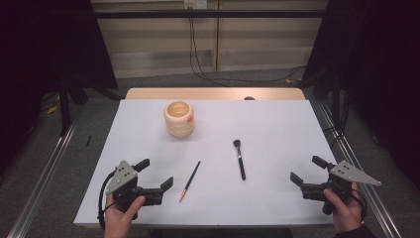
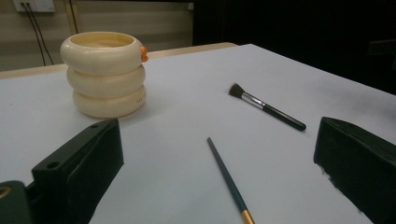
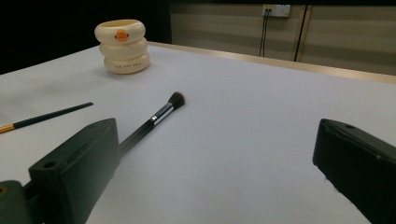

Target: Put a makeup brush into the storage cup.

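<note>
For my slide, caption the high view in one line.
Two open grippers, left and right, wait near a thin brush, a makeup brush and a cream holder.

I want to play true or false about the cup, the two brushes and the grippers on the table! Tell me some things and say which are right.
1. Both brushes are standing in the cream cup. False: the makeup brush and the thin paintbrush lie flat on the white table.
2. The left gripper is open and holds nothing. True.
3. The right gripper is clamped on the makeup brush. False: it is open, apart from the brush.
4. The cup looks like three stacked rings. True.
5. The thin paintbrush lies nearer the left gripper than the right one. True.
</note>
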A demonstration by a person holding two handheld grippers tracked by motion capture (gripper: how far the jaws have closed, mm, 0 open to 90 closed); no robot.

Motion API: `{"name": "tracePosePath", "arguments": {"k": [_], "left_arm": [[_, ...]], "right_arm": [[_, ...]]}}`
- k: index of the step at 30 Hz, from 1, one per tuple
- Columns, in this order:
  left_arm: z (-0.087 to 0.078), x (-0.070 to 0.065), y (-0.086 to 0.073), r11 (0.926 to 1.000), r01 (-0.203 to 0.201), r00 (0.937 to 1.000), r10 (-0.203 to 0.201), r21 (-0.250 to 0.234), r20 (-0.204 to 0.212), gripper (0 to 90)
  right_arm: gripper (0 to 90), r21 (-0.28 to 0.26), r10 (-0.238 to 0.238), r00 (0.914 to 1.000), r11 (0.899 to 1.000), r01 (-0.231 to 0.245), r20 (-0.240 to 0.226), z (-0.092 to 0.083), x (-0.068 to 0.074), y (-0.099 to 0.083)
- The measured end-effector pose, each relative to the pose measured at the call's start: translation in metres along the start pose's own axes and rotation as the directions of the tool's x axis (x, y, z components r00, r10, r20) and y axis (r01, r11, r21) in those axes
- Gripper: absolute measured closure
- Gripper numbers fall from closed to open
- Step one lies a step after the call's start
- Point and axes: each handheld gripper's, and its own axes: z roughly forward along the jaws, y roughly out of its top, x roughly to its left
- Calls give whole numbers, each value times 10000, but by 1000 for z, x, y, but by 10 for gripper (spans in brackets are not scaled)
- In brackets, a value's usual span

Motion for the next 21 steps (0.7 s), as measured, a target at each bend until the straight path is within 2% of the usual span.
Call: {"name": "tracePosePath", "arguments": {"k": [3, 6, 9, 11, 13, 17, 21], "left_arm": [[6, -1, 4, 9998, -161, 9999, 160, 98, 15, 19], [10, -1, 8, 9992, -356, 9989, 349, 194, 324, 20], [13, -1, 11, 9988, -436, 9988, 432, 202, 240, 22], [15, -1, 14, 9989, -443, 9984, 438, 132, 356, 23], [17, -4, 20, 9977, -666, 9971, 662, 91, 375, 23], [25, -8, 32, 9967, -809, 9945, 812, -67, 655, 25], [33, -12, 35, 9947, -1019, 9911, 1003, 139, 872, 30]], "right_arm": [[2, -62, 96, 10000, 9999, -95, 15, 0, 0, 0], [2, -40, 27, 10000, 10000, -27, -87, 1, 1, 1], [1, -63, 30, 9999, 10000, -31, -111, 1, 1, 0], [0, -89, 37, 10000, 10000, -37, -86, 1, 1, 0], [0, -86, 54, 9999, 9999, -55, -92, 1, 1, 0], [0, -36, 37, 9999, 10000, -38, -157, 0, 2, 1], [0, -94, 20, 9999, 10000, -21, -102, 0, 2, 1]]}}
